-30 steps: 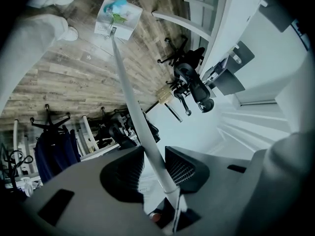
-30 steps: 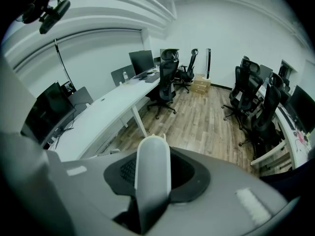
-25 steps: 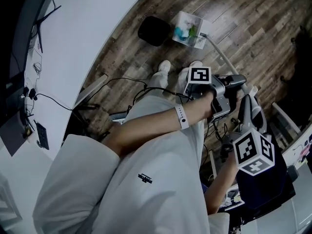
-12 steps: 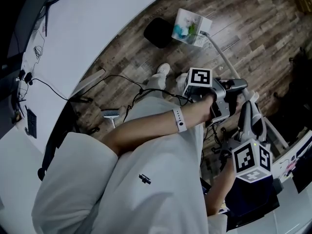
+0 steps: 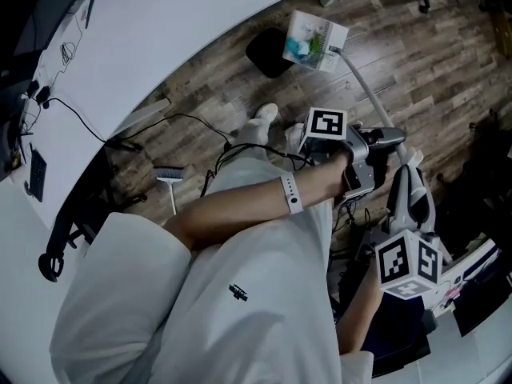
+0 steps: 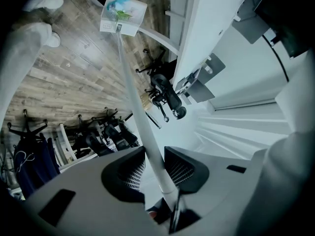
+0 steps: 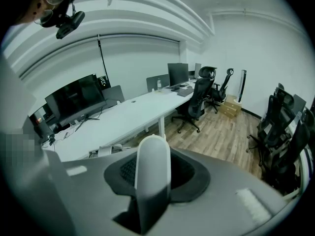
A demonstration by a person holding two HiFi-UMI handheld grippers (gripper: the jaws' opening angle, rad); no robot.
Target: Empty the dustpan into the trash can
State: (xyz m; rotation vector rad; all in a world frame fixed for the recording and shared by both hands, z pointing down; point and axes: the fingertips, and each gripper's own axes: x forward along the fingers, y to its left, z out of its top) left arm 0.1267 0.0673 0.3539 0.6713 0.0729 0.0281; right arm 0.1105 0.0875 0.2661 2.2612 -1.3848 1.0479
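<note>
1 floor (image 5: pixel 416 62): wood planks, dark; carried the trash can, the dustpan end and a brush.
Desk (image 5: pixel 160 30): long, white, curved; ran across the upper left of the head view, with cables on top.
Person (image 5: pixel 240 294): in white, seen from above; left forearm crossed over to the right side, and both shoes (image 5: pixel 268 112) pointed towards the trash can.
Trash can (image 5: pixel 268 53): black, on the floor near the desk edge, just ahead of the shoes.
Dustpan (image 5: pixel 316 32): pale box-type pan at the far end of its handle, just beside the trash can on its right in the head view. It held blue-green bits. Could not tell if it touched the floor.
Handle (image 5: pixel 362 86): long white pole, ran from the pan back to both tongs.
Left tongs (image 6: pixel 156 172): pointed about level and gripped the pole partway up. The jaws had just nipped in a little, pads against the pole.
Right tongs (image 7: pixel 153 173): angled down, clamped on the rounded top end of the handle.
Brush (image 5: pixel 170 184): small, lay on the floor under the desk edge, well apart from the pan.
</note>
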